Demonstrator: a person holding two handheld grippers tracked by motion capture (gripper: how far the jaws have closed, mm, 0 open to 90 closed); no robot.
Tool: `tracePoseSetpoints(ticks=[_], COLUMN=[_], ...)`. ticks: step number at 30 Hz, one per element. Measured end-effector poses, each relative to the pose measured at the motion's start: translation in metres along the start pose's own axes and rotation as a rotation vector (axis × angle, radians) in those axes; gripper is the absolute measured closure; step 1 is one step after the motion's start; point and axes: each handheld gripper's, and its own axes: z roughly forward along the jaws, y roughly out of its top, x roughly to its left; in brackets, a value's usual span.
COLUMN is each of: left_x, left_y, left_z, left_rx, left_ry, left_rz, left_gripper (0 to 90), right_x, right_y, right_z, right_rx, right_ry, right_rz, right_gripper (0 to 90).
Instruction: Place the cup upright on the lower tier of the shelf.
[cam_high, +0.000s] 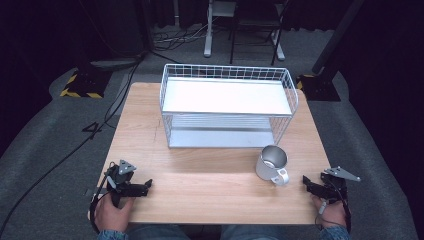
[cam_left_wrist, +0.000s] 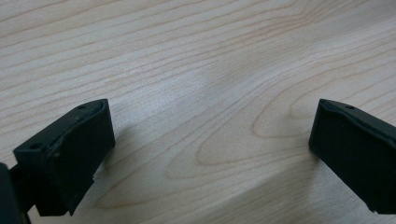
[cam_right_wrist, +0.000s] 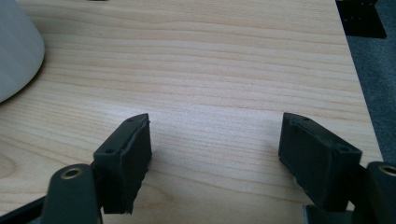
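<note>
Resting low on the desk (cam_high: 210, 185), right gripper (cam_high: 311, 186) gaping wide, empty, like left gripper (cam_high: 142, 188). Standing just left of it, near the wire rack (cam_high: 227, 105): mug (cam_high: 271, 162), likely light, rigid, slippery metal; gripping the handle or rim looking safest.

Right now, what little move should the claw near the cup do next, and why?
Probably slide the right claw left toward the mug. Its jaws stand open with nothing but bare table between them, and the mug's handle points toward it, so that looks like the nearest thing to grab.
</note>
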Motion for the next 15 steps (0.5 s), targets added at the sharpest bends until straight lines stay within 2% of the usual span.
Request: tracePoseSetpoints(ticks=[15], left_x=[-0.0001], left_y=[-0.0003], left_z=[-0.0003], left_rx=[0.001], left_ry=[-0.002], left_rz=[0.000], left_gripper=[0.5], right_x=[-0.0002], right_y=[0.0000], right_z=[-0.0001], right_rx=[-0.002], right_ry=[-0.002], right_rz=[0.001], right_gripper=[26.3])
